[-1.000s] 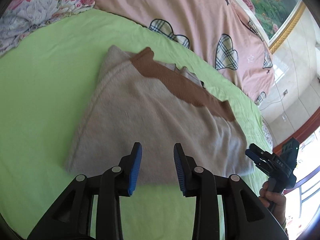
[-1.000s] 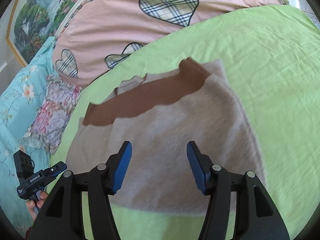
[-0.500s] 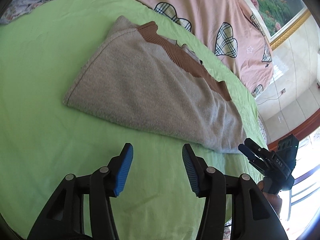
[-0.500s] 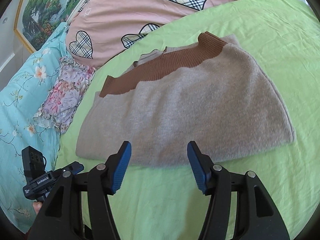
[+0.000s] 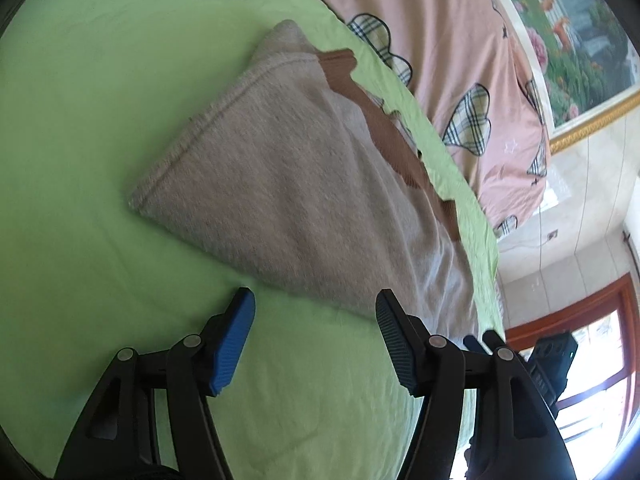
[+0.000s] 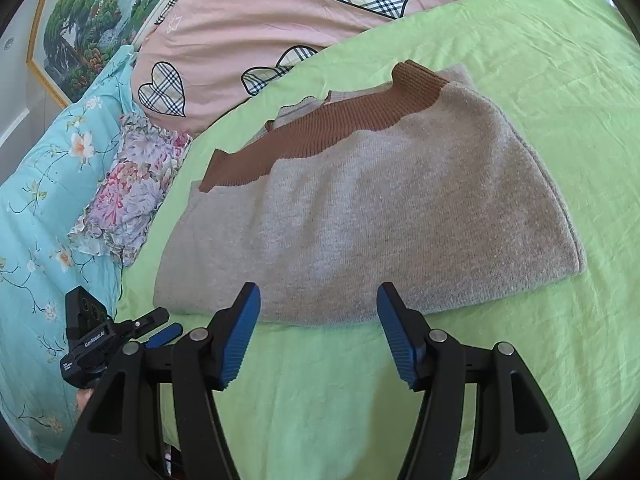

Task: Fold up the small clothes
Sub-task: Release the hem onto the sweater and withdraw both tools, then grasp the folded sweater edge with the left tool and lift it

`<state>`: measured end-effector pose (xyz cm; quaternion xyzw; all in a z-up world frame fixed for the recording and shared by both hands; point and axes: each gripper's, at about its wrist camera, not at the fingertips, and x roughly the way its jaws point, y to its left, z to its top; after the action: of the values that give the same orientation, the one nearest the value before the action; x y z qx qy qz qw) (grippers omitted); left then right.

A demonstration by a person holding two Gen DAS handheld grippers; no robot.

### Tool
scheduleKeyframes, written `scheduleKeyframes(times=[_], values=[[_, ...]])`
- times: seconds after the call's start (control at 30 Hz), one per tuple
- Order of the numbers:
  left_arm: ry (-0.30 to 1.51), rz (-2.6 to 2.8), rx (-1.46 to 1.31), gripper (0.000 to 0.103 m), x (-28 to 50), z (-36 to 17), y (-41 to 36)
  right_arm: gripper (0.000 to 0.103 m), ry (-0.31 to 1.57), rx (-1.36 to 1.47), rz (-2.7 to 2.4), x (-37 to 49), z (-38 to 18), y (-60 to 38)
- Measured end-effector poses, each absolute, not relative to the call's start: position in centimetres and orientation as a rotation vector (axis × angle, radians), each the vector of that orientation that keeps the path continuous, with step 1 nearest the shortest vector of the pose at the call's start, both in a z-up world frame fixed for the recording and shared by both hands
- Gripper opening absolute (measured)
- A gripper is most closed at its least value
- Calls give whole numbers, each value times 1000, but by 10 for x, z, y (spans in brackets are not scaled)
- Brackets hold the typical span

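Observation:
A small grey knit sweater (image 6: 372,216) with a brown ribbed band (image 6: 320,136) lies folded flat on the green sheet (image 6: 540,80). It also shows in the left wrist view (image 5: 288,184). My right gripper (image 6: 318,312) is open and empty, just in front of the sweater's near edge. My left gripper (image 5: 314,312) is open and empty, close to the near edge at the other end. Each gripper shows at the edge of the other's view: the left one (image 6: 132,328) and the right one (image 5: 500,344).
A pink duvet with checked hearts (image 6: 320,12) lies behind the sweater. A floral cloth (image 6: 128,184) and a turquoise flowered quilt (image 6: 36,208) lie at the left. A framed landscape painting (image 6: 88,20) hangs on the wall. A window with a red frame (image 5: 592,352) is at the right.
Both grippers have let go of the sweater and pulled back from it. The left gripper's jaws have opened wider and it has then moved closer to the near edge.

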<state>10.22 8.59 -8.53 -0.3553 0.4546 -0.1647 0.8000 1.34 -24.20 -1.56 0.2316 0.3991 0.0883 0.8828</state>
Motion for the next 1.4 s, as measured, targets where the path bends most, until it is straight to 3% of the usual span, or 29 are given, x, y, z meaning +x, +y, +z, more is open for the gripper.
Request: scheduleKeyframes(times=[0.23,0.33,0.43,0.47,0.5,0.87,1.07,1.13,1.2,1.4], values=[[916,-244,-776,63,128,-84,100,62,833,489,186,17,-16,-243],[897,-188,-729,54,137,-78,100,62,836,496,183,21,-18,-247],[902,-149,-645,29,145,-72,93,62,839,502,181,27,-21,-252],[899,-159,-626,13,147,-70,90,62,839,503,181,29,-21,-253],[894,-170,-612,8,148,-67,86,62,837,505,183,32,-21,-255],[731,-368,-232,7,146,17,-33,62,805,573,207,51,-9,-297],[791,-509,-98,7,151,3,-114,63,834,685,344,81,-7,-314],[834,-530,-69,6,153,-12,-132,71,850,695,402,98,-7,-309],[849,-541,-67,6,152,-19,-137,76,878,702,452,113,-11,-300],[852,-546,-93,6,152,-17,-129,76,962,703,592,175,-22,-262]])
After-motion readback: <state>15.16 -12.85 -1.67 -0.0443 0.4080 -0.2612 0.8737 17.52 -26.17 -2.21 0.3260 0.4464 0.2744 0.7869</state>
